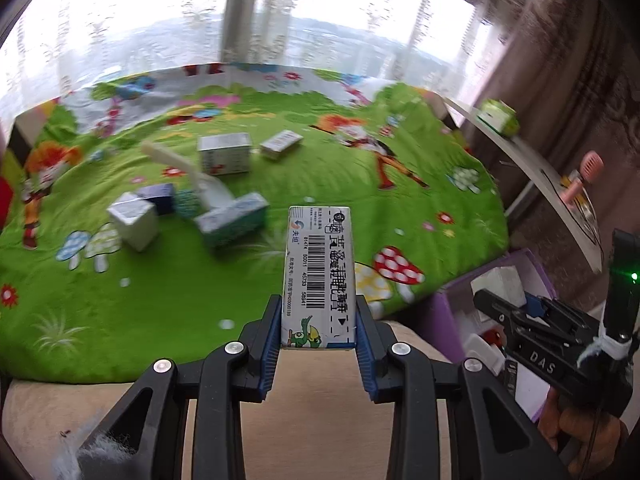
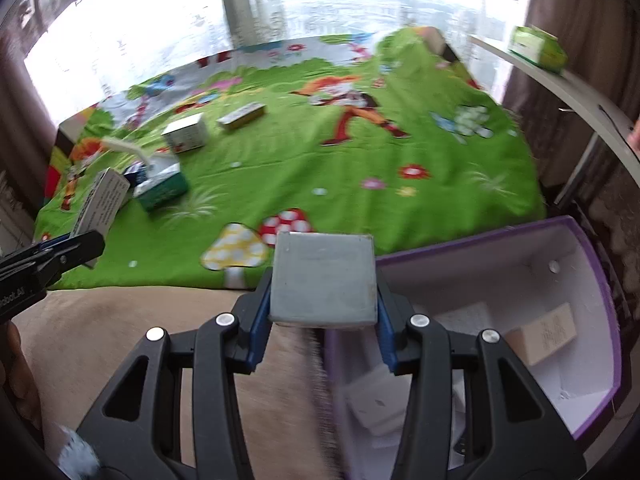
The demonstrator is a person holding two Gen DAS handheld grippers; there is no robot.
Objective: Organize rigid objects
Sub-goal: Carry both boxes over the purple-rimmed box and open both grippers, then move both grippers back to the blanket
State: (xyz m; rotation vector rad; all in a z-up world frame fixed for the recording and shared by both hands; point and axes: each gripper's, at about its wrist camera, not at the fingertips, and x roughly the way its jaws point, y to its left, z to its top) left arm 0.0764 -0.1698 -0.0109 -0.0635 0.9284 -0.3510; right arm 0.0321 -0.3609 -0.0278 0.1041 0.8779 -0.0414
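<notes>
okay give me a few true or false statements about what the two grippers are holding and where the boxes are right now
1. The left gripper is shut on a barcode box. True.
2. The right gripper is empty. False: it is shut on a grey box.
3. The purple bin has nothing in it. False: a tan box lies inside.
4. Several boxes, such as a green-and-white box, lie on the green blanket. True.
5. A green box sits on the white shelf at right. True.
</notes>
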